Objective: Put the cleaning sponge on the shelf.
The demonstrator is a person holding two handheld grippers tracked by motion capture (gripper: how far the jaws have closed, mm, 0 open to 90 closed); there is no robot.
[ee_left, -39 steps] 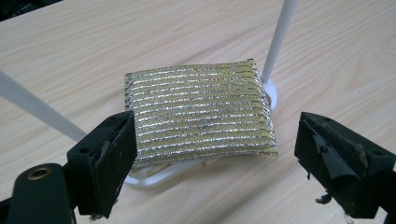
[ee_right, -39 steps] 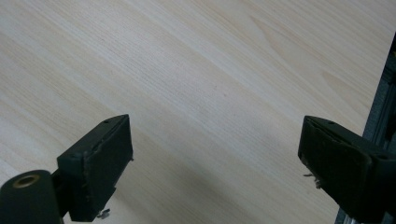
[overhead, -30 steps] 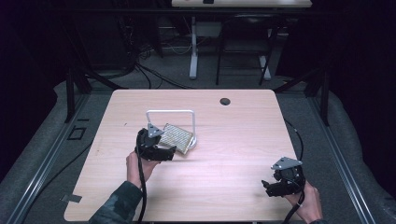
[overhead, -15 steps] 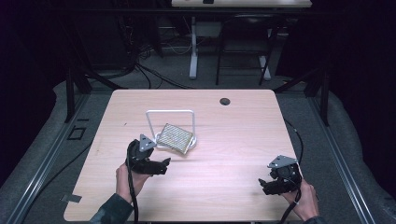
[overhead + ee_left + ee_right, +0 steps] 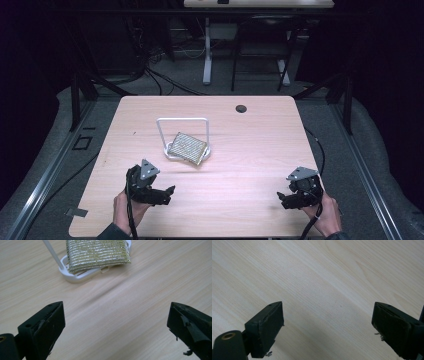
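Observation:
A gold-and-silver striped scouring pad (image 5: 187,146) lies tilted on the oval base of a white wire stand (image 5: 183,120) near the middle of the table. In the left gripper view the pad (image 5: 96,252) and the stand's white base (image 5: 77,277) sit ahead of the jaws. My left gripper (image 5: 162,194) is near the front left of the table, open and empty, well short of the stand. My right gripper (image 5: 286,200) rests at the front right, open, with bare wood between its jaws (image 5: 329,322).
The light wooden table (image 5: 250,150) has a dark round grommet hole (image 5: 241,108) near its far edge. Black cables trail from both grippers off the front edge. Dark floor, table legs and another desk stand beyond the far side.
My left gripper has pulled back from the stand toward the front left edge, leaving the pad on the stand. The right gripper has barely moved.

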